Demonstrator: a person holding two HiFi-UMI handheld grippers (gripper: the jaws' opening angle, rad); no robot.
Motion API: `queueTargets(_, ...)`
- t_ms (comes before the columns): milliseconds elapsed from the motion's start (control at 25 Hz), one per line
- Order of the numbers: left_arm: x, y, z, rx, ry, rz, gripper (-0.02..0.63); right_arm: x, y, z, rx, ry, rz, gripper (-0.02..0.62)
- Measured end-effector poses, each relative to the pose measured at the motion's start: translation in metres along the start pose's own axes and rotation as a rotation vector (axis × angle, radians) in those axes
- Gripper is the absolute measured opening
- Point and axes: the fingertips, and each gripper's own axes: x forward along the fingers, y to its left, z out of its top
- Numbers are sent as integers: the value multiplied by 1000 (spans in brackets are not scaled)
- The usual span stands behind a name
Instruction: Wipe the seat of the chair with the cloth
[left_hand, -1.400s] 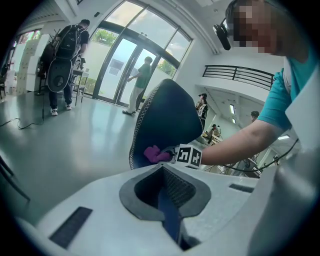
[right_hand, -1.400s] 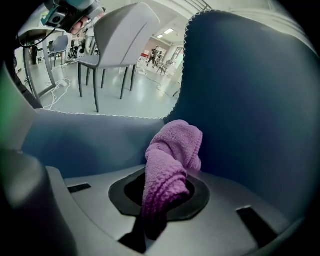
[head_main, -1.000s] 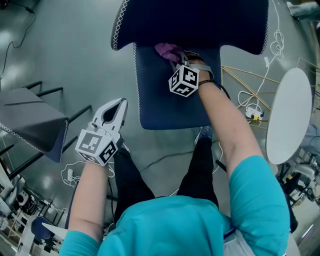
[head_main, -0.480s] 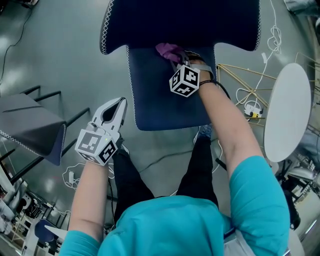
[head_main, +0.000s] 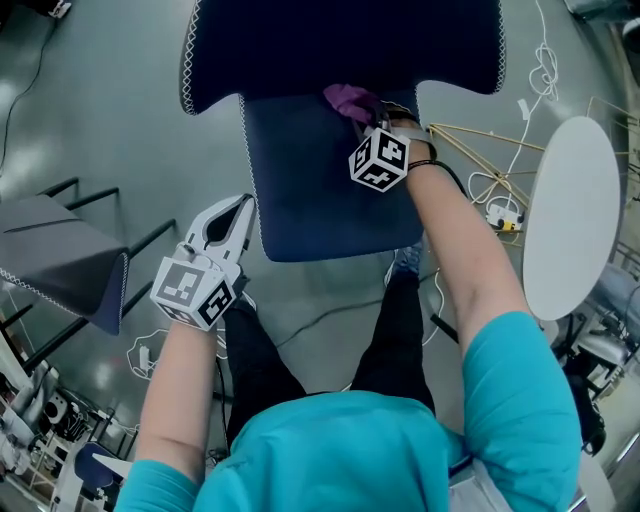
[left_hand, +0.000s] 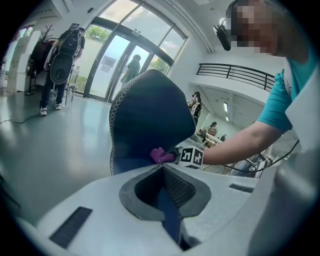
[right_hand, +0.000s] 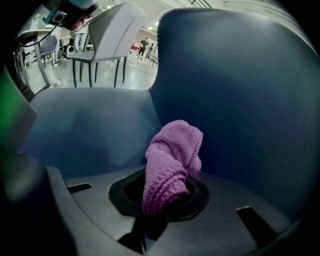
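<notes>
Grey polished floor (head_main: 90, 110) spreads under a dark blue chair. The right gripper's (head_main: 366, 116) jaws pinch a purple cloth (right_hand: 172, 160) by its gathered end, the free wad at the back of the seat (head_main: 310, 190), near the backrest (head_main: 340, 40). It looks soft, light and limp, so a thick bunch is likely the surest hold. The left gripper (head_main: 238, 212), jaws together and empty, hangs beside the seat.

Purple cloth (head_main: 350, 100), navy chair seat (head_main: 310, 190), white zigzag edge stitching (head_main: 187, 72)
</notes>
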Motion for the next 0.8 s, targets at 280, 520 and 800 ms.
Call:
queueTargets(280,6,-10,1,15,11,-14,5,-7,-7,-26,30,26,-16,55)
queueTargets(520,15,-17,3,24,21,-24,5,-14,-18,-54,49,62,-32,55)
queueTargets(800,35,-35,7,31,30,-44,5,-21,-33,-92,77,103,-41,55)
